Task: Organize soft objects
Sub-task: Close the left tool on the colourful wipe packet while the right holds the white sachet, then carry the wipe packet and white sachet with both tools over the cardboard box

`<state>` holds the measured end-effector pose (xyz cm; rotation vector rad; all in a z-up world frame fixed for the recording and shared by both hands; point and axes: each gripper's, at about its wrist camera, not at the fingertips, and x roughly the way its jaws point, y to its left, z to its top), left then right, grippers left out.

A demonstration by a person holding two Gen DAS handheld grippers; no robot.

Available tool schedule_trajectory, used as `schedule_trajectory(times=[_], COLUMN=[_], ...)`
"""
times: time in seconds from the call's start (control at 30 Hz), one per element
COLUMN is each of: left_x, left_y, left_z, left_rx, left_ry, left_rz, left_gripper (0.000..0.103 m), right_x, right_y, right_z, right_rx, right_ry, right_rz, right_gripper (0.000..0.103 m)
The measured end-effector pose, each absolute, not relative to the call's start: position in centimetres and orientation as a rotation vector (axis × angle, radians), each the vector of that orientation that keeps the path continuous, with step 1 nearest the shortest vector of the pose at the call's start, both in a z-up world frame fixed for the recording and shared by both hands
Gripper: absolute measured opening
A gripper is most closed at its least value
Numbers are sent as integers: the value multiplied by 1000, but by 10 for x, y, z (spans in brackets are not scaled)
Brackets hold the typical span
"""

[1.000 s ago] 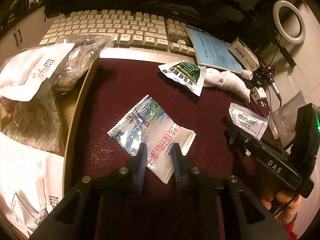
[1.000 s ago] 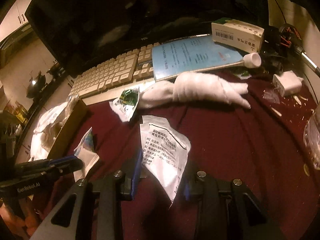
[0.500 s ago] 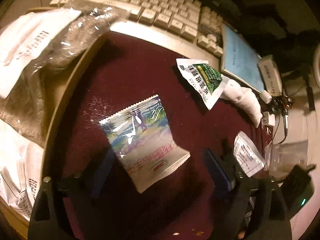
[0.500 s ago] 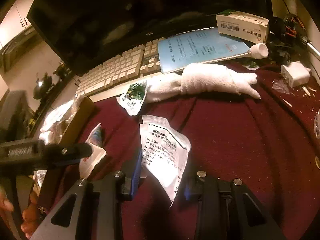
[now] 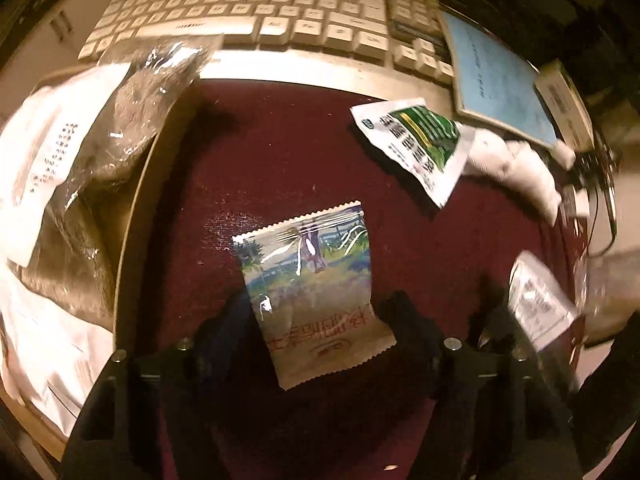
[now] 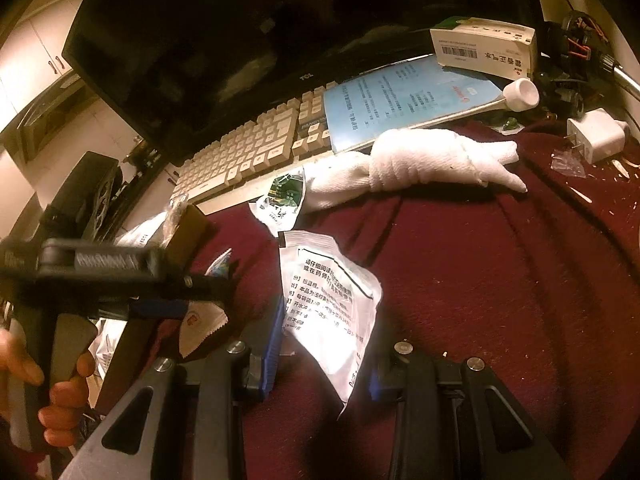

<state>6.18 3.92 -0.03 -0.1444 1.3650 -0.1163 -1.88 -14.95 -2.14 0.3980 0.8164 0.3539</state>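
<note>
A colourful sachet (image 5: 312, 292) lies flat on the dark red cloth (image 5: 260, 152). My left gripper (image 5: 316, 328) points steeply down over it, its jaws closing with the sachet's near end between them; the fingers (image 5: 408, 328) stand at its side edges without pressing. My right gripper (image 6: 324, 360) is shut on a white printed sachet (image 6: 328, 300), which shows crumpled between the pads and appears in the left wrist view as white sachet (image 5: 536, 300). A green-and-white sachet (image 5: 416, 140) and a rolled white cloth (image 6: 424, 164) lie farther back near the keyboard.
An open box (image 5: 132, 208) at the left holds plastic bags and white packets. Behind the cloth are a keyboard (image 5: 260, 12), a blue booklet (image 6: 400, 100), a medicine box (image 6: 484, 46) and a monitor. A white charger (image 6: 596, 138) sits at the right. A hand (image 6: 52, 392) holds the left gripper.
The left gripper's jaws went from a narrow gap to wide, then narrowed around the colourful sachet, and the gripper tipped downward. The right gripper kept still with the white sachet.
</note>
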Motion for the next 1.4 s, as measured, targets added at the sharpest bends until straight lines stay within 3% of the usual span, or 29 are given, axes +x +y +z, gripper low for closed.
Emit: schedule_trajectory(times=[0.37,1.4], left_x=[6,-63], left_y=[34,68], left_z=[7,55], left_rx=[-70,-72], left_ry=[1187,925], left_rz=[-288,-288], left_gripper=[61,61], right_x=[-23,-33], right_y=[-149,-121], right_z=[-18,-2], right_rx=[362,257], right_ry=[799,813], right_rz=[329,309], right_gripper=[37,37])
